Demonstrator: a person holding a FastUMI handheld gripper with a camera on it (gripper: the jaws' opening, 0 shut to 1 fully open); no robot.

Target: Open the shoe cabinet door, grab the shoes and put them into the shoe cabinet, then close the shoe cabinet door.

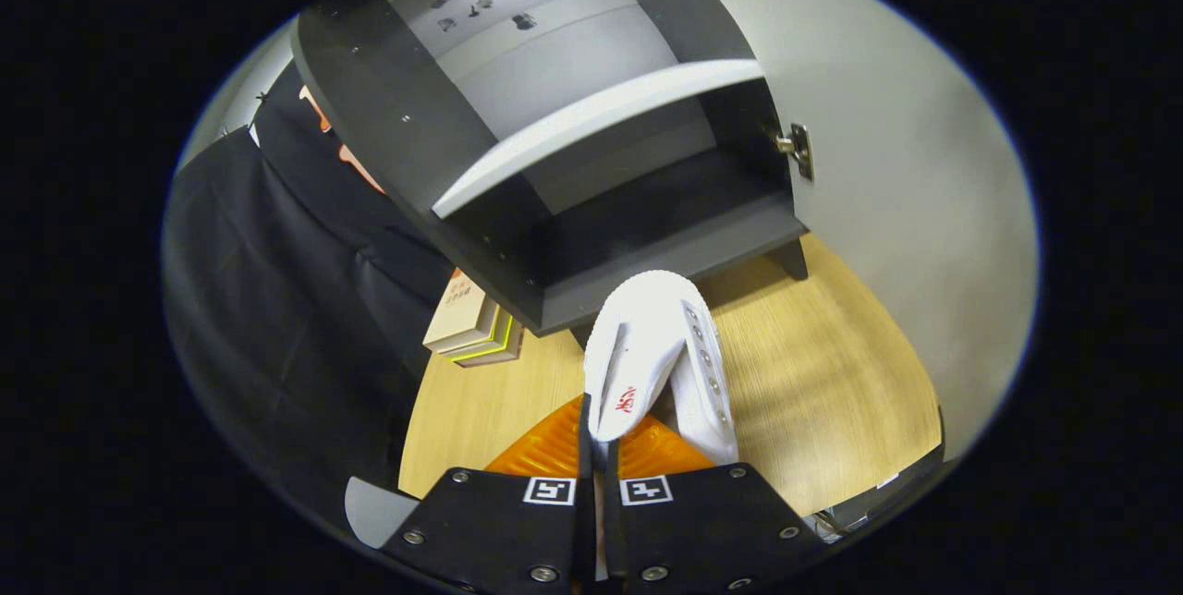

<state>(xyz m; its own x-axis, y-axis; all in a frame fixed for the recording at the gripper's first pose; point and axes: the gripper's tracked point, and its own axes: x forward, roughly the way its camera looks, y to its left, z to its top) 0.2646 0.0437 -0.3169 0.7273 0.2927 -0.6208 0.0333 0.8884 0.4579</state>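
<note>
The gripper (pixel 598 447) has its fingers (pixel 545 452) pressed nearly together, pinching the white shoe (pixel 661 346) by its side wall. The shoe's toe reaches the front edge of the open cabinet (pixel 370 105). The door (pixel 887 179) stands swung wide beside it, leaving the lower shelf (pixel 647 207) open. Books (pixel 467 322) lie on the wooden table (pixel 813 392) beside the cabinet.

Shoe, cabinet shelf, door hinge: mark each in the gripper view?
shoe (pixel 647 346), gripper view, white upper, pinched between the gripper (pixel 603 447) fingers
cabinet shelf (pixel 591 128), gripper view, pale front edge
door hinge (pixel 799 150), gripper view, metal plate on the open door
</note>
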